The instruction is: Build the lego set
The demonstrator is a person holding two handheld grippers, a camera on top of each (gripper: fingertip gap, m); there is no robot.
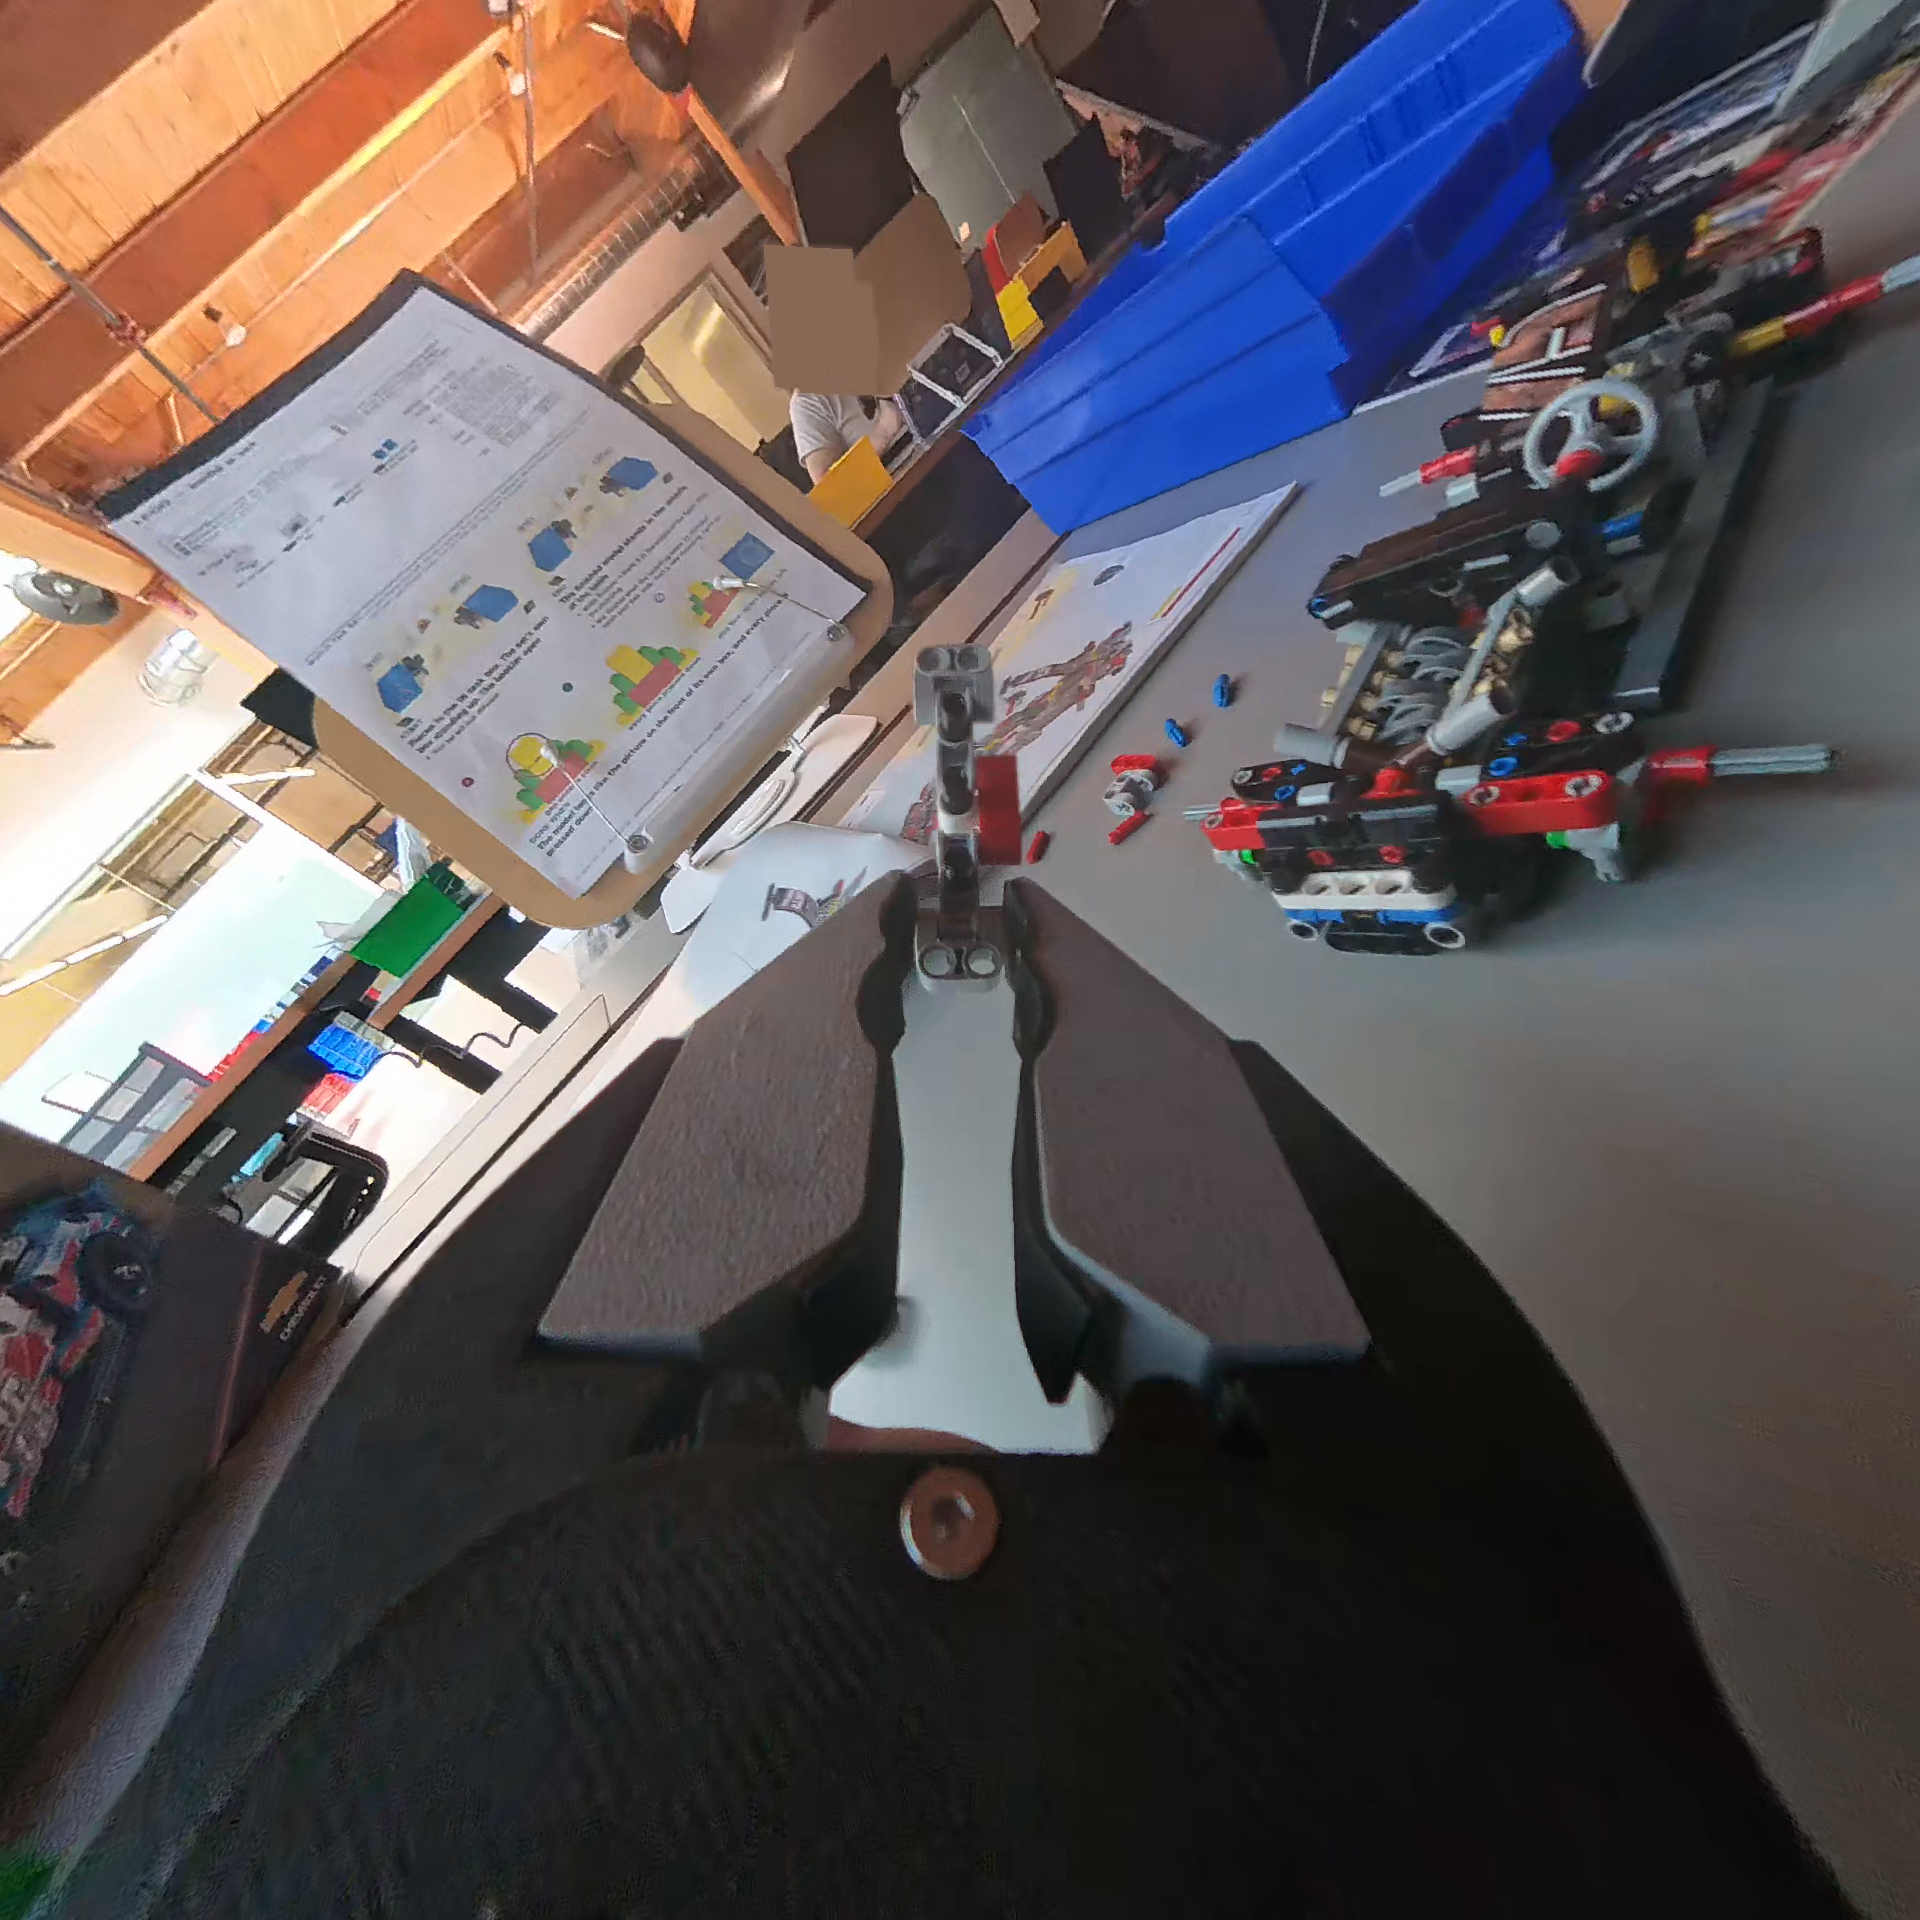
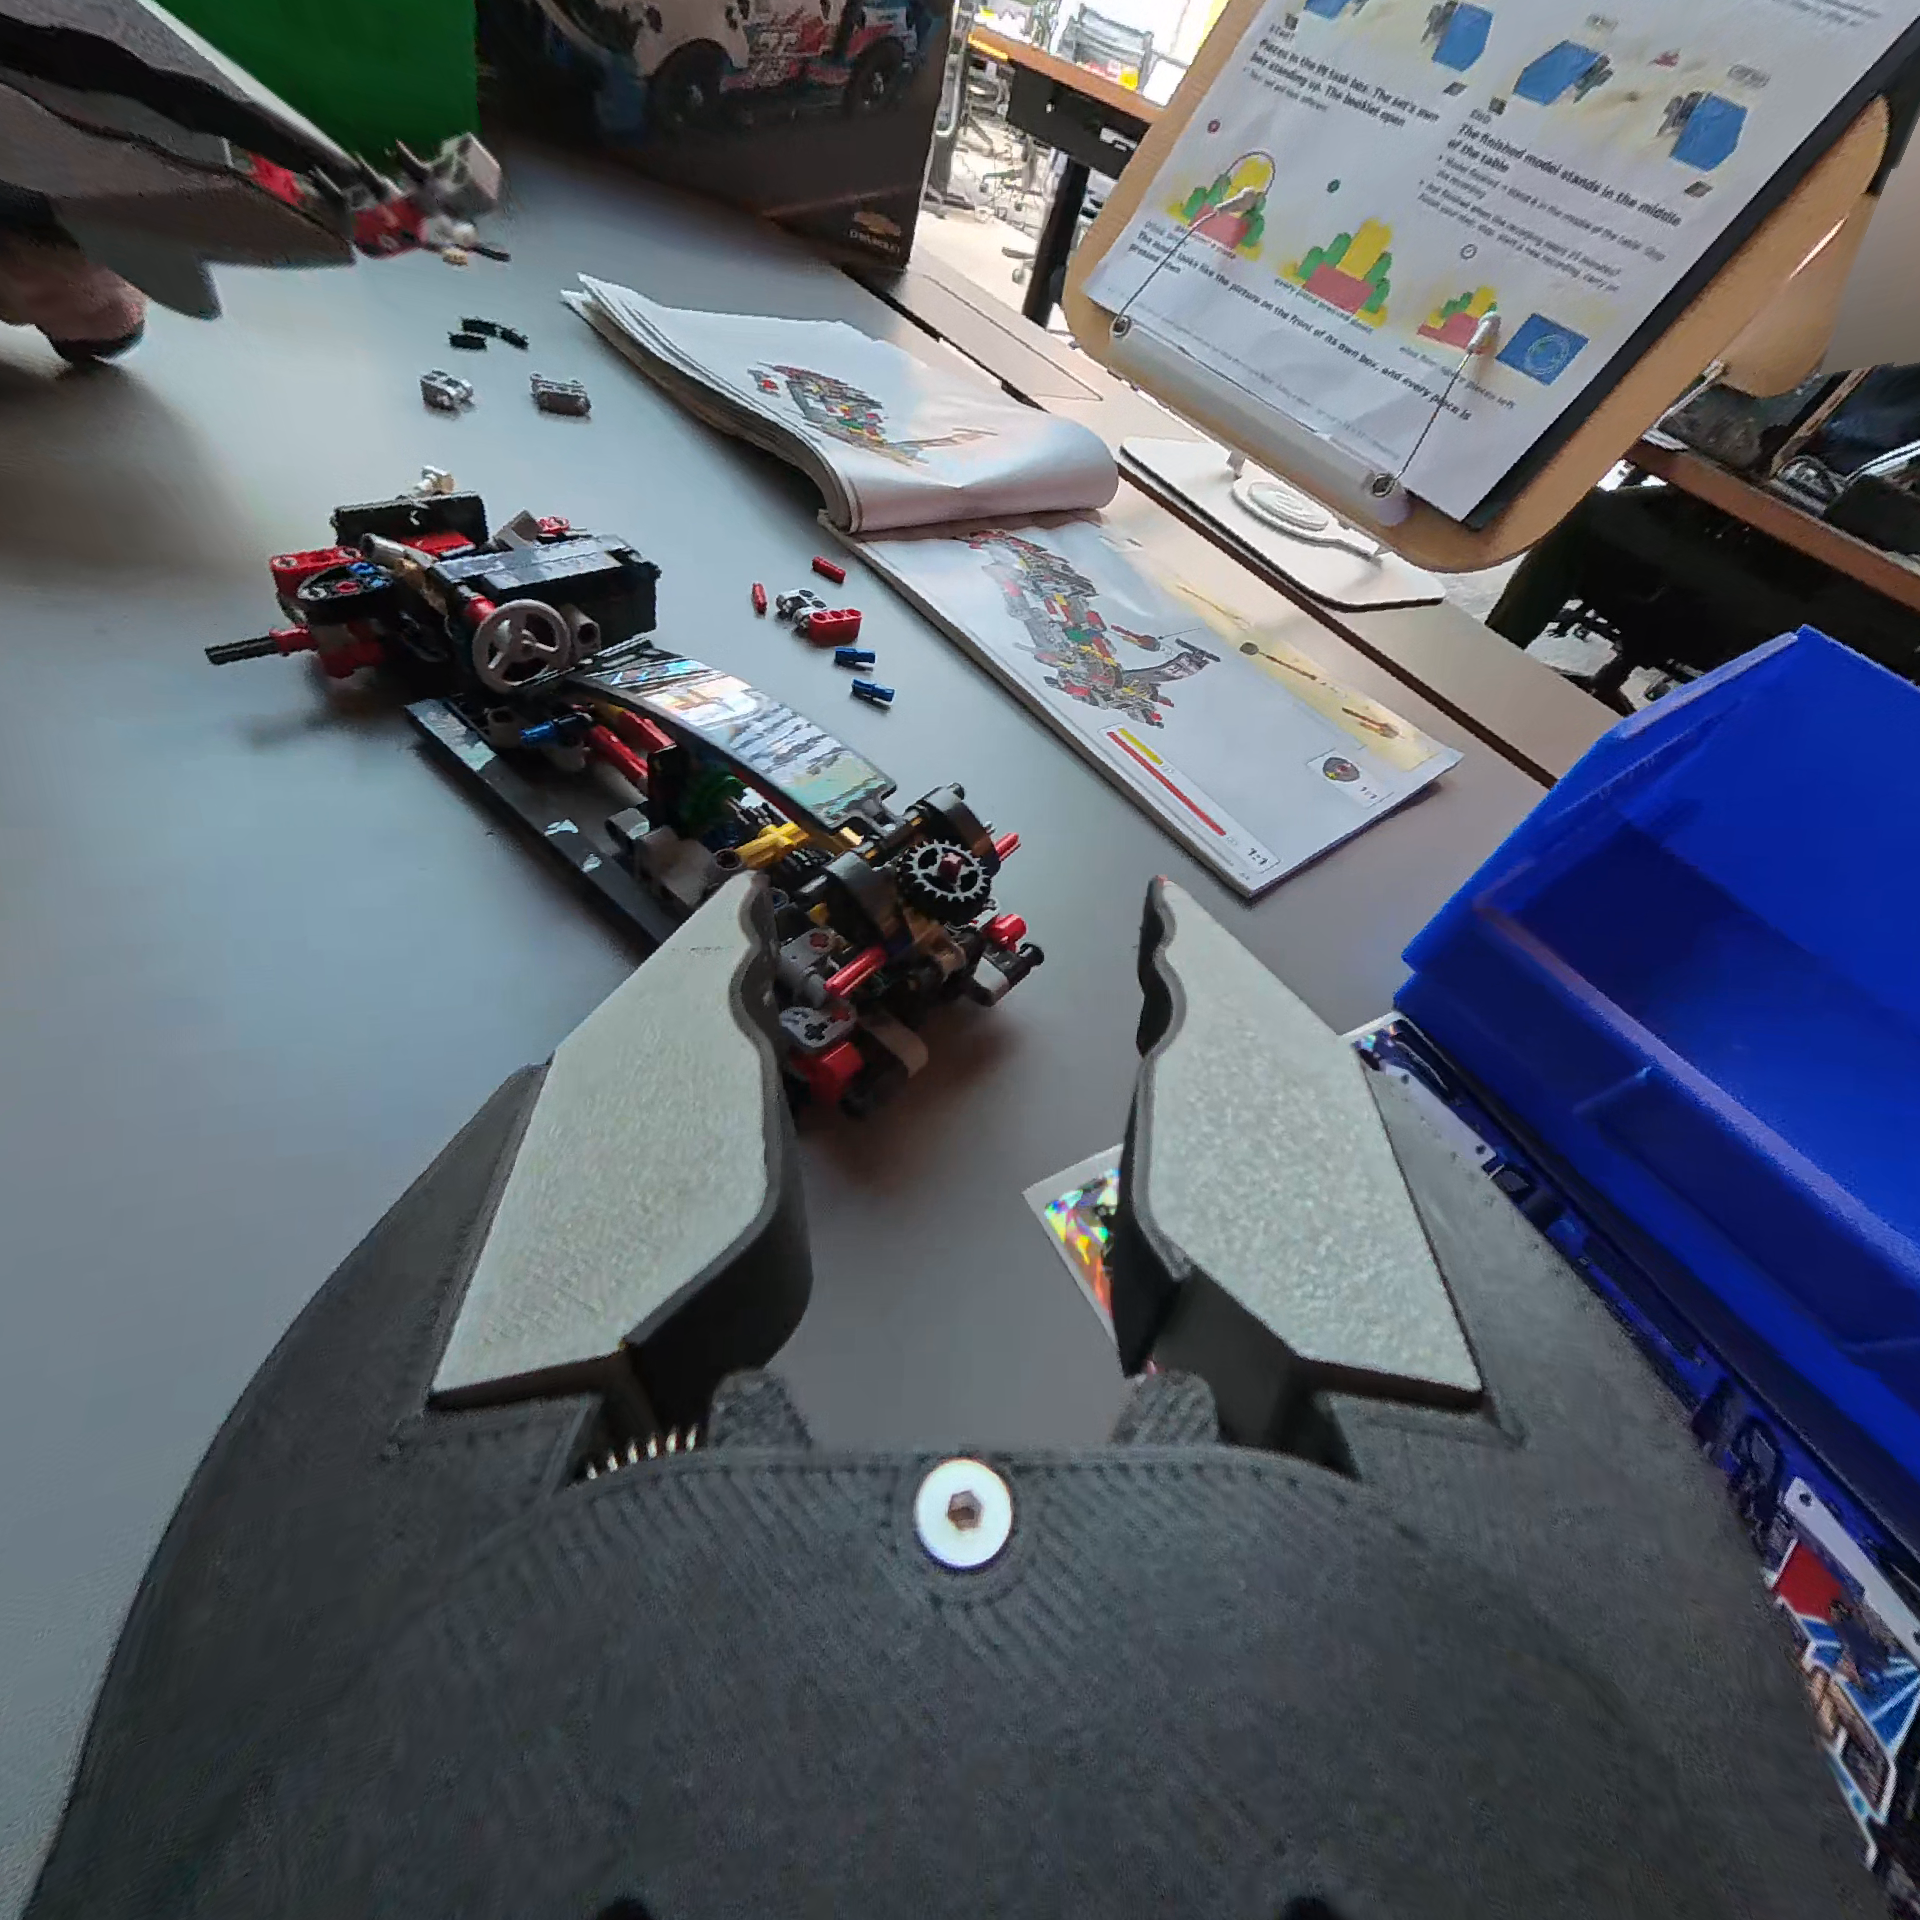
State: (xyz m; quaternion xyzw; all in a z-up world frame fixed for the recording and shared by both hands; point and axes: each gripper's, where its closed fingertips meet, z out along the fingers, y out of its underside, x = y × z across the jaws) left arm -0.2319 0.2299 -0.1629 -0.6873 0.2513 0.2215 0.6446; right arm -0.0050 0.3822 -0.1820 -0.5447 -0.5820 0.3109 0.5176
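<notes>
Left of the toy car chassis (image 2: 623, 717) on the grey table (image 2: 208, 935), the left gripper (image 1: 961, 914) is clamped on a slim grey, black and red brick assembly (image 1: 958, 790), whose long axis points straight out from the fingertips. Loose pins (image 2: 852, 665) and an open booklet (image 2: 1143, 665) lie beyond the chassis. The right gripper (image 2: 951, 935), jaws spread wide and bare, hovers low at the chassis's near end. Blue bins (image 2: 1662, 987) stand at the right.

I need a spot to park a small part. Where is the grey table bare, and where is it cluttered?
Bare: the table left of the model car chassis, and the strip between its gear end and the open instruction booklet. Crowded: loose pins beside the booklet, and the blue bins on the right.
</notes>
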